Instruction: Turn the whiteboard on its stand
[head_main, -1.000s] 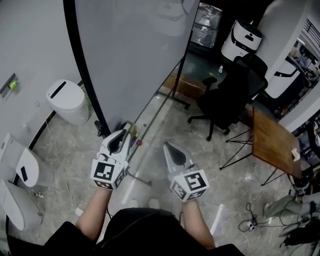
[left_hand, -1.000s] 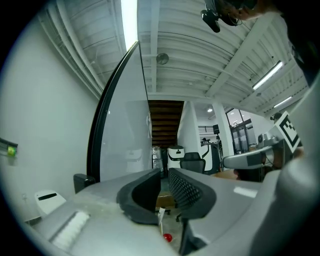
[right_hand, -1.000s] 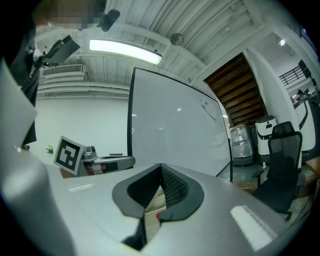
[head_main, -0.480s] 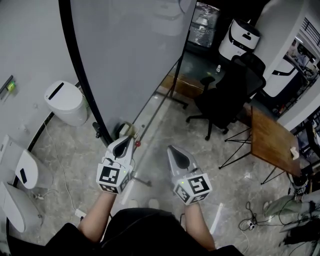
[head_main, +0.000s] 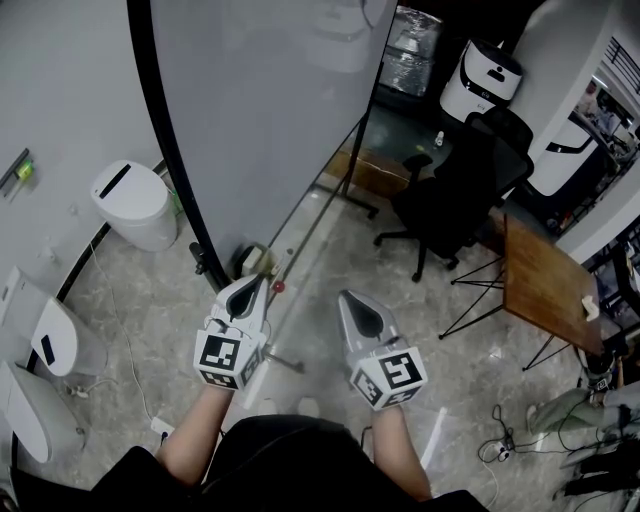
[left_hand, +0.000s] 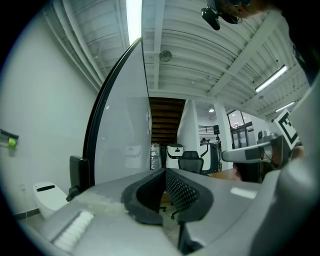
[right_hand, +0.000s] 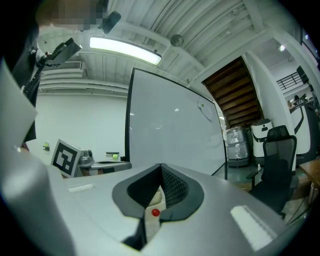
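At the far left I see a round white bin (head_main: 133, 203) standing on the pale stone floor (head_main: 120, 320), close to the wall. To the right of it stands the whiteboard (head_main: 265, 110), upright in its black frame, and it fills the far middle of the head view. Its near vertical edge comes down to the foot of the stand (head_main: 252, 262), where a small red piece (head_main: 279, 287) sits on the lower rail. The left gripper (head_main: 250, 284) is held level just near this foot, and its tips point toward the board. In the left gripper view its jaws are fully together with nothing between them, and the board's near edge rises a little to the left of the tips, apart from them. The right gripper (head_main: 348, 297) is beside it, further right and well apart from the board. Its jaws also meet at the tips and hold nothing. Further right and far, a black office chair (head_main: 455, 190) stands on its wheeled base. A brown wooden desk (head_main: 545, 285) on thin black legs is at the right edge.
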